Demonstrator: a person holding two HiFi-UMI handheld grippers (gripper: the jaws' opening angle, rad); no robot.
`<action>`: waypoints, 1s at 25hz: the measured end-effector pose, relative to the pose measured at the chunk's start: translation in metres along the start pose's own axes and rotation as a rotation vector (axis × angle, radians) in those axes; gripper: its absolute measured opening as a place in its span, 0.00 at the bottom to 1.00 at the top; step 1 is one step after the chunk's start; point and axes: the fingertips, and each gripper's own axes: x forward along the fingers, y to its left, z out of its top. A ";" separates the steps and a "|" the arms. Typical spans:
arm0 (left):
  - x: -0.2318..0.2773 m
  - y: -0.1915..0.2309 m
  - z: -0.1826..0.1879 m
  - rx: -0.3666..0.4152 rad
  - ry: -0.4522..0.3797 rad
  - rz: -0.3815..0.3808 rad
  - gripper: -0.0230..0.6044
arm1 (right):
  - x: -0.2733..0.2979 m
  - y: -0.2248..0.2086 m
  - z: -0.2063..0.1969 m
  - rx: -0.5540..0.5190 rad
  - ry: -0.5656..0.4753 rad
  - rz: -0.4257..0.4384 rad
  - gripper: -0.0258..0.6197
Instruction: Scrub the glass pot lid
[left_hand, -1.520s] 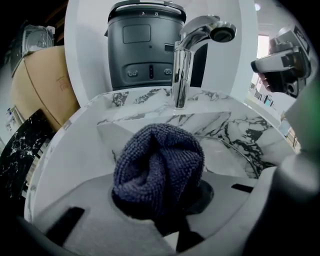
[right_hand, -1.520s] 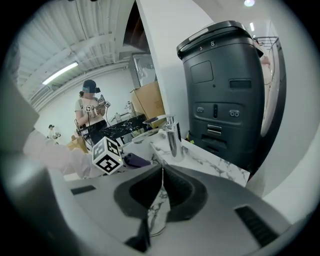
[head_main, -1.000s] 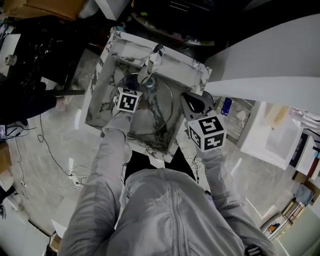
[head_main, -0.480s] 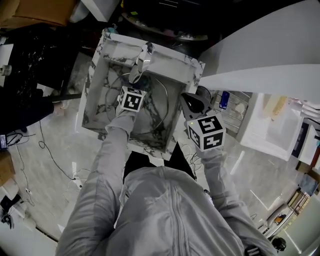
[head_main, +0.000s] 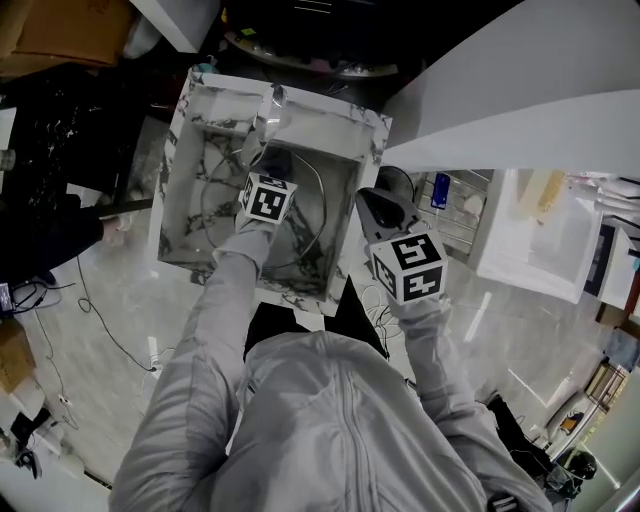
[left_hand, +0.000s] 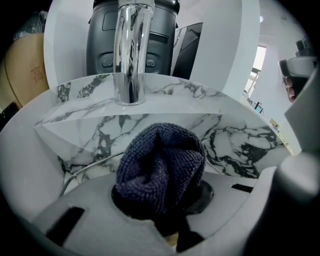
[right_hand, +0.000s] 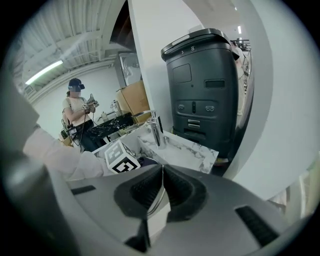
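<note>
— Head view?
— The glass pot lid (head_main: 322, 195) leans in the sink (head_main: 300, 105), right beneath my left gripper (head_main: 272, 165). My right gripper (head_main: 372, 200) is at the lid's right edge.
— Left gripper view?
— Jaws clamp the cloth (left_hand: 160, 165), with the lid's rim just ahead.
— Right gripper view?
— Pads pressed on a thin bright edge, which I judge is that rim.
</note>
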 end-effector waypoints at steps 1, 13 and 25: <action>0.001 -0.004 0.000 0.003 0.000 -0.010 0.17 | -0.002 0.000 -0.001 0.003 -0.001 -0.004 0.09; 0.006 -0.076 -0.018 0.155 0.064 -0.253 0.17 | -0.017 0.009 -0.010 0.032 -0.021 -0.040 0.09; -0.021 -0.120 -0.045 0.231 0.172 -0.461 0.17 | -0.029 0.023 -0.021 0.068 -0.048 -0.100 0.09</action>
